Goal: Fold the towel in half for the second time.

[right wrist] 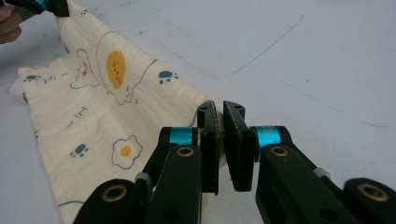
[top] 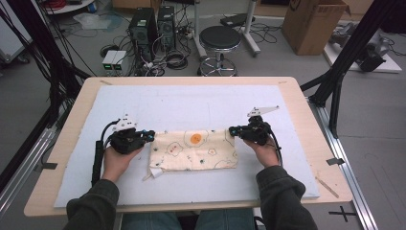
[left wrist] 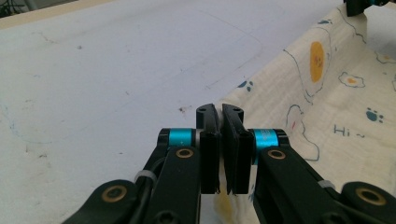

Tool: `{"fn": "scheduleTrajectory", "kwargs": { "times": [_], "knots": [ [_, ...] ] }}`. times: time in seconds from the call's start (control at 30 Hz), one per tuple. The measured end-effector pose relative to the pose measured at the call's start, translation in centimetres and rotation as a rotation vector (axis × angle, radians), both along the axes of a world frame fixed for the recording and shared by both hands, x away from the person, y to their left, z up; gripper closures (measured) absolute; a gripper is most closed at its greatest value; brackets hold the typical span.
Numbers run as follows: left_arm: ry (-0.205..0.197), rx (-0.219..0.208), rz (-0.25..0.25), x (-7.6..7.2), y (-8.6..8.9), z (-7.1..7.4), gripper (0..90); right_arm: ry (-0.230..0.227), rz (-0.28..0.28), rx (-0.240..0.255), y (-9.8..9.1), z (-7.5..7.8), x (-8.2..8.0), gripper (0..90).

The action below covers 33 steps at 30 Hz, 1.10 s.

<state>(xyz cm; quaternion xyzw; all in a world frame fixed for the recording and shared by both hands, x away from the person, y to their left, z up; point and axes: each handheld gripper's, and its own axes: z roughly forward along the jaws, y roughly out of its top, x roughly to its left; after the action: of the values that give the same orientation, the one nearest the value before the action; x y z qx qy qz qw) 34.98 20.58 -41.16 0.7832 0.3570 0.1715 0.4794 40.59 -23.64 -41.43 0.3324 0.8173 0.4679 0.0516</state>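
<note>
A cream cloth (top: 194,149) printed with fried eggs and paw marks lies folded on the white mat (top: 191,103). My left gripper (top: 152,135) is shut on its far left corner, the cloth (left wrist: 336,93) running off to the right of the closed jaws of the left gripper (left wrist: 220,112). On the far right corner, my right gripper (top: 231,130) is shut too. In the right gripper view the cloth (right wrist: 93,107) rises to the pinched jaws of the right gripper (right wrist: 220,108). Between the two grippers the cloth's far edge is lifted slightly. A small white tag (top: 154,173) sticks out at the near left corner.
The mat covers most of a wooden table (top: 297,91). Beyond the far edge stand a black stool (top: 219,40), computer towers (top: 143,28) with cables, and a cardboard box (top: 311,24). Black frame posts (top: 349,52) stand at both sides.
</note>
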Motion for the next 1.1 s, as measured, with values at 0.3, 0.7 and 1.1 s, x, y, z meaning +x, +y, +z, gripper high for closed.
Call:
{"fn": "scheduleTrajectory", "kwargs": {
  "times": [0.3, 0.7, 1.1],
  "knots": [
    [-0.016, -0.008, -0.022, -1.1, 0.0, -0.2, 84.9, -0.010, 0.023, 0.015, -0.3, 0.1, -1.0, 84.8],
    [-0.025, 0.017, -0.055, -2.4, 0.1, -0.2, 84.3, -0.029, 0.064, 0.017, -0.4, 0.2, -2.4, 84.8],
    [-0.039, 0.069, -0.100, -3.8, -0.2, 0.3, 83.6, -0.039, 0.100, 0.013, -0.6, 0.3, -4.0, 84.8]
  ]
}}
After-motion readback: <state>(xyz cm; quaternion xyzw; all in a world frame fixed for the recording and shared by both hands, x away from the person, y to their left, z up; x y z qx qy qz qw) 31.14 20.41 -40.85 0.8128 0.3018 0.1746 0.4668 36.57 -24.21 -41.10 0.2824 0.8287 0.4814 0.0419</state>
